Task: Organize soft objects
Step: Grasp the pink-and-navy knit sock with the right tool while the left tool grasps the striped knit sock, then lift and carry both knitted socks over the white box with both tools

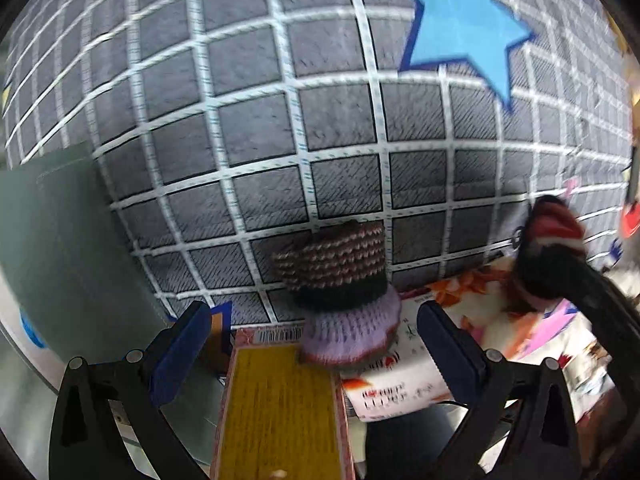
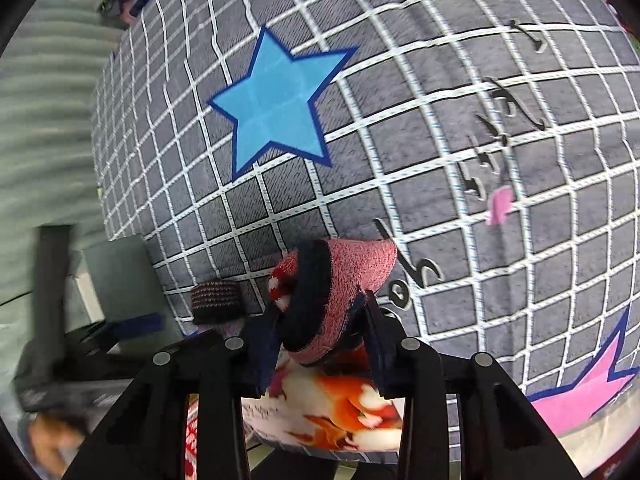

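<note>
A knitted piece with brown-pink stripes, a black band and a lilac base (image 1: 340,284) stands upright on a stack of flat packets in the left wrist view. My left gripper (image 1: 316,340) is open, its blue pads on either side of the piece's base, apart from it. The piece also shows small in the right wrist view (image 2: 218,295). My right gripper (image 2: 320,344) is shut on a red-and-navy rolled sock (image 2: 332,296) and holds it above a floral packet. The sock also shows at the right of the left wrist view (image 1: 550,236).
A grey mat with a white grid (image 1: 280,120) covers the table, with a blue star (image 2: 276,104) and a pink star (image 2: 588,392) on it. A yellow-and-red packet (image 1: 280,408) and a floral packet (image 2: 340,412) lie at the near edge. A grey-green box (image 1: 60,248) stands at the left.
</note>
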A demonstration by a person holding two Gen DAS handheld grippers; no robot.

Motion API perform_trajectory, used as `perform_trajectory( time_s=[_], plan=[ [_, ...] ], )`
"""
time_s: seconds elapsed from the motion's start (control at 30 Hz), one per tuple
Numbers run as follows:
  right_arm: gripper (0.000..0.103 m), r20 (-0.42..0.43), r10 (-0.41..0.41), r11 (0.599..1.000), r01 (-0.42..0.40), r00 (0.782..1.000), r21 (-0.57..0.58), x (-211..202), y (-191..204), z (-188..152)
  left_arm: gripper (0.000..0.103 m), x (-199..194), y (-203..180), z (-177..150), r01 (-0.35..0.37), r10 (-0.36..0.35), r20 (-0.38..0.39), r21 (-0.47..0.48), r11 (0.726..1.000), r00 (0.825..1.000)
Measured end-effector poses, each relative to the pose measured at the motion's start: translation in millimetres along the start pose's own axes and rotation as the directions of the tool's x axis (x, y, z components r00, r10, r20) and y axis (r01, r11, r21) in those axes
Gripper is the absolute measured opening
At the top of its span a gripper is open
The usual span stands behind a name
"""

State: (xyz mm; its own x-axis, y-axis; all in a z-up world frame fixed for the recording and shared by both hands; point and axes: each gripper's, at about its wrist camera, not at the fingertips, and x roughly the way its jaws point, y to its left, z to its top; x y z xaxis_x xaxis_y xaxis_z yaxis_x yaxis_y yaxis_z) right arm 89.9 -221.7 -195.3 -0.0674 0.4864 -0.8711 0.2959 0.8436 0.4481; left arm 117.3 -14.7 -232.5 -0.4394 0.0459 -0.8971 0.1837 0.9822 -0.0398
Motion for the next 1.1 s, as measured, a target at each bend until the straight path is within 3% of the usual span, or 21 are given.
perform_trajectory(
  time_s=[0.13,0.2,0.23,0.27,0.4,0.57,0.73,1.1],
  plan=[
    [0.039,0.023,0.027,1.0,-0.027,0.999,0.007,-11,-4,-8,0.102,20,-3,9,0.032,-0.034,-0.078,-0.026,0.999,0.996],
    [0.039,0.034,0.032,0.999,-0.032,0.999,0.002,-17,-8,-11,0.094,21,-3,10,0.057,-0.059,-0.081,-0.025,0.998,0.995],
    [0.039,0.042,0.038,0.999,-0.038,0.998,0.001,-21,-10,-13,0.083,21,-4,12,0.069,-0.07,-0.082,-0.025,0.997,0.994],
    [0.039,0.047,0.044,0.999,-0.044,0.998,0.0,-24,-12,-15,0.064,21,-3,11,0.087,-0.089,-0.083,-0.028,0.996,0.993],
    [0.039,0.073,0.052,0.999,-0.052,0.996,0.005,-33,-17,-19,0.044,14,-5,7,0.117,-0.119,-0.034,-0.052,0.992,0.992],
    [0.039,0.09,0.058,0.998,-0.06,0.994,0.013,-40,-20,-22,0.043,-25,-13,-20,0.085,-0.082,0.137,-0.013,0.996,0.987],
    [0.039,0.089,0.061,0.998,-0.062,0.994,0.011,-48,-29,-33,0.043,-65,-32,-56,0.043,-0.062,0.289,0.07,0.997,0.955],
    [0.039,0.099,0.075,0.997,-0.074,0.992,-0.015,-62,-33,-65,0.043,-116,-41,-112,-0.002,-0.055,0.434,0.128,0.992,0.899]
  ],
)
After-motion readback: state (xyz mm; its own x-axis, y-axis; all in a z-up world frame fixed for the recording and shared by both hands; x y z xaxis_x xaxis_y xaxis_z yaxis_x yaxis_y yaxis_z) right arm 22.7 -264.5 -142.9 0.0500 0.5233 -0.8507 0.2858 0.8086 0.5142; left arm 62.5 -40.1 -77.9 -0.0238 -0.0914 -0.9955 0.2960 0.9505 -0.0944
